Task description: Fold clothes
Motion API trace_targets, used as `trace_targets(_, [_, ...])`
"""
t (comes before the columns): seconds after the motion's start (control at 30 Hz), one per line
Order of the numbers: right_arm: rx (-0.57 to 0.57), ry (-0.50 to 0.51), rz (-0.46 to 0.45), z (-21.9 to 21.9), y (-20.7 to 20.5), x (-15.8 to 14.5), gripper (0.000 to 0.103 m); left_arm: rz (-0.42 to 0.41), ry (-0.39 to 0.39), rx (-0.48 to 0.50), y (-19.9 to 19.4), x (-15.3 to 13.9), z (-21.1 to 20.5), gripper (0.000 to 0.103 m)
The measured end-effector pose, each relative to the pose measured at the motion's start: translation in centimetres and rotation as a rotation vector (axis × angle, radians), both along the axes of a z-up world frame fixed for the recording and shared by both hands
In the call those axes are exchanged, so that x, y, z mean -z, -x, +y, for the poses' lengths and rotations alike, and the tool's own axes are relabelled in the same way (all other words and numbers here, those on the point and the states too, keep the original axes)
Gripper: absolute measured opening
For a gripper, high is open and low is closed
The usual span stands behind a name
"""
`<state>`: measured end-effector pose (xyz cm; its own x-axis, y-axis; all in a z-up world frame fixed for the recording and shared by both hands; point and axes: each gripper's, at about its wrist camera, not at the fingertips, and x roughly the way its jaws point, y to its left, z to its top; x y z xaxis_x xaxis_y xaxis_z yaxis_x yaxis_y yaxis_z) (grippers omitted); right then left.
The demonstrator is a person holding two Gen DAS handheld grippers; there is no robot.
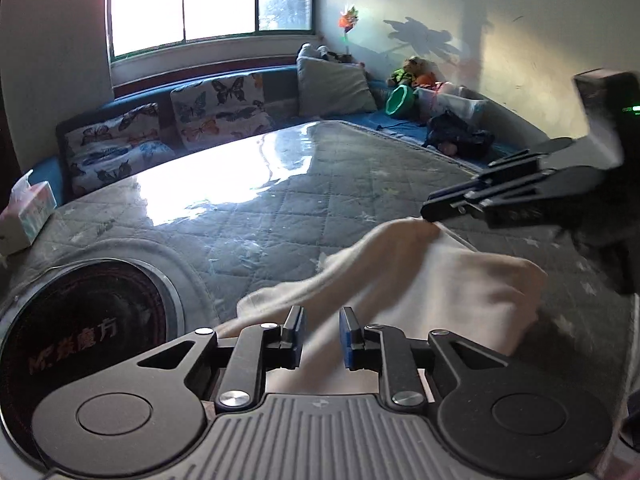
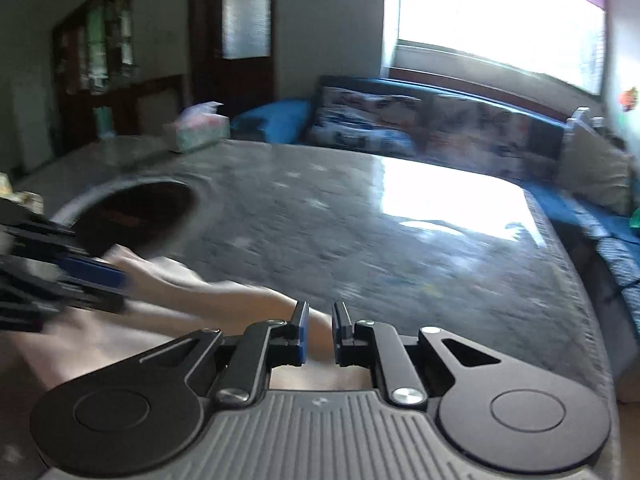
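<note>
Cloth [image 1: 420, 280]: one pale garment, bunched on grey quilted table cover [image 1: 280, 200].
Right gripper [image 1: 430, 210] closed, pinching its raised corner, reaching in level from the right. Left gripper [image 1: 322, 334] parted slightly, cloth lying between fingers, grip uncertain. One round dark inset [image 1: 92, 332], one tissue box [image 1: 30, 208].

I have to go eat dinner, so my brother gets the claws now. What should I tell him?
Left claw: jaws slightly apart with the cream cloth between them; I can't tell if it grips.
Right claw: pinching one cloth corner, lifted above the quilted tabletop.
Done: cloth is bunched between both claws, no neat fold visible.
Left: probably lay the corner over, flatten it and finish folding.
</note>
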<state>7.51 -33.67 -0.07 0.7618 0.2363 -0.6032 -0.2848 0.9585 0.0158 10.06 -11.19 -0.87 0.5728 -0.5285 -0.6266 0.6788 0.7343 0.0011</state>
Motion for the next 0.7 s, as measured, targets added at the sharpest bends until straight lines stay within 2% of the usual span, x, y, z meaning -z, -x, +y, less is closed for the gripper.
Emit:
trace_targets(0.23, [-0.122,-0.016,0.051,3.9,-2.7,1.0,0.01,0.026,-0.01,-0.041,-2.1,0.9,-0.2,0.019])
trace_targets(0.43, [-0.115,-0.047,0.092,4.7,-4.4,3.1,0.01,0.031,-0.019,-0.023,-2.1,1.2,-0.2,0.019])
trace_targets(0.6, [-0.114,-0.047,0.081,4.6,-4.3,2.8,0.01,0.017,0.026,-0.051,-2.2,0.1,0.2,0.019])
trace_targets(0.7, [-0.119,-0.056,0.081,4.9,-4.4,2.7,0.01,0.036,0.006,-0.064,-3.0,0.6,0.3,0.019])
